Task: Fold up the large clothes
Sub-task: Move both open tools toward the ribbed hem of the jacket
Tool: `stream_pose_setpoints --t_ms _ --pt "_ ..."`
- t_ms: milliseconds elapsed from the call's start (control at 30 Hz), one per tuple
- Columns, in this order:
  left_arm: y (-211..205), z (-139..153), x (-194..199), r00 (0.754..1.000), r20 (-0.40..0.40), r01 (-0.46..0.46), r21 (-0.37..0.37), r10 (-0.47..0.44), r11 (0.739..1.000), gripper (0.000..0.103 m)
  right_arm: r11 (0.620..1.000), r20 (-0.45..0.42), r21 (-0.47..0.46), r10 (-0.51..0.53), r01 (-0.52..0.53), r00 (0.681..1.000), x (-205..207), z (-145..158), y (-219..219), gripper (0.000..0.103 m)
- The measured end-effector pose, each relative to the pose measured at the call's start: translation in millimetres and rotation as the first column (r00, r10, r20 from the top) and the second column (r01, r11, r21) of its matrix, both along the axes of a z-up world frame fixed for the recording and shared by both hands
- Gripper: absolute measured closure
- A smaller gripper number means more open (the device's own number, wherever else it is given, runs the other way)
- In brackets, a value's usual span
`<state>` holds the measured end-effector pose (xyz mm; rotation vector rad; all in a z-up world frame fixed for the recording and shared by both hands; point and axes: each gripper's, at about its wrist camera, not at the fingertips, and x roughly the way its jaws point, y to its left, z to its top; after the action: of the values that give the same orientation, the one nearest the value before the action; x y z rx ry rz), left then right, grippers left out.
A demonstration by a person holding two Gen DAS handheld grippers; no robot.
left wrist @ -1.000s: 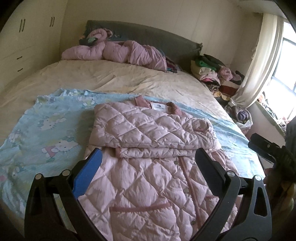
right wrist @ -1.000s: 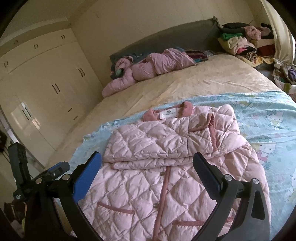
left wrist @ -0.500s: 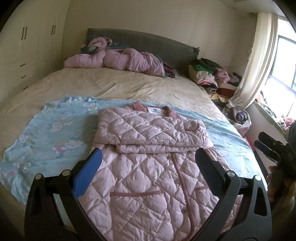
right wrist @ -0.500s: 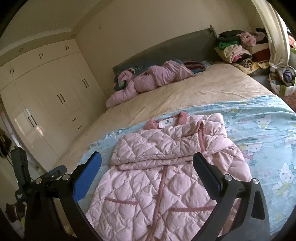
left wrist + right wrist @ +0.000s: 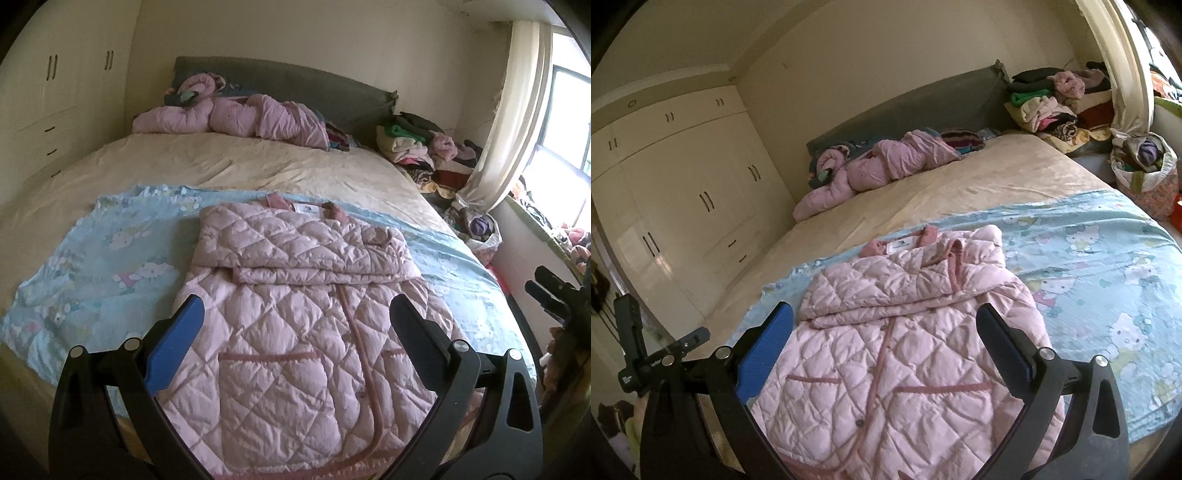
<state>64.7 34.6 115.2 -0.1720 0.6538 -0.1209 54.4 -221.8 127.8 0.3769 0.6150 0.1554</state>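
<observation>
A pink quilted jacket (image 5: 306, 332) (image 5: 905, 350) lies front-up on a light blue cartoon-print sheet (image 5: 103, 266) (image 5: 1108, 277) at the near end of the bed. Both sleeves are folded across its chest, and the collar with a white label points toward the headboard. My left gripper (image 5: 295, 314) hangs open above the jacket's lower half, holding nothing. My right gripper (image 5: 884, 321) is likewise open over the jacket's waist, empty. Each gripper shows at the other view's edge.
A second pink padded garment (image 5: 236, 118) (image 5: 879, 166) lies crumpled by the grey headboard (image 5: 288, 85). Piles of clothes (image 5: 424, 147) (image 5: 1056, 103) stand beside the bed near the curtain. A filled bag (image 5: 1145, 166) sits on the floor. Cream wardrobes (image 5: 683, 206) line the left wall.
Both grippers have pulled back and risen from the jacket, so more of its lower half and the bed shows. The jacket itself has not moved.
</observation>
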Motion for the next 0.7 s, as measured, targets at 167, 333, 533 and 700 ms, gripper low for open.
stream_pose_setpoints --t_ms 167,333,533,700 --pt "4 -15 -12 1.000 -0.028 -0.013 -0.008 0.013 1.000 0.009 1.000 -0.023 -0.005 -0.006 0.006 1.000 -13 -7 -8 0.004" --pt "12 -30 -21 0.997 -0.065 -0.032 -0.017 0.031 0.999 0.009 1.000 -0.052 -0.026 0.002 -0.003 0.999 -25 -17 -7 0.004" --pt "21 -44 -32 0.994 -0.094 -0.059 0.006 0.060 0.998 0.009 1.000 -0.091 -0.021 0.009 -0.011 0.996 -38 -38 -9 0.004" --pt "29 -53 -38 0.990 -0.118 -0.079 0.022 0.081 0.997 0.009 0.999 -0.120 -0.035 0.011 -0.016 0.993 -45 -48 -11 0.004"
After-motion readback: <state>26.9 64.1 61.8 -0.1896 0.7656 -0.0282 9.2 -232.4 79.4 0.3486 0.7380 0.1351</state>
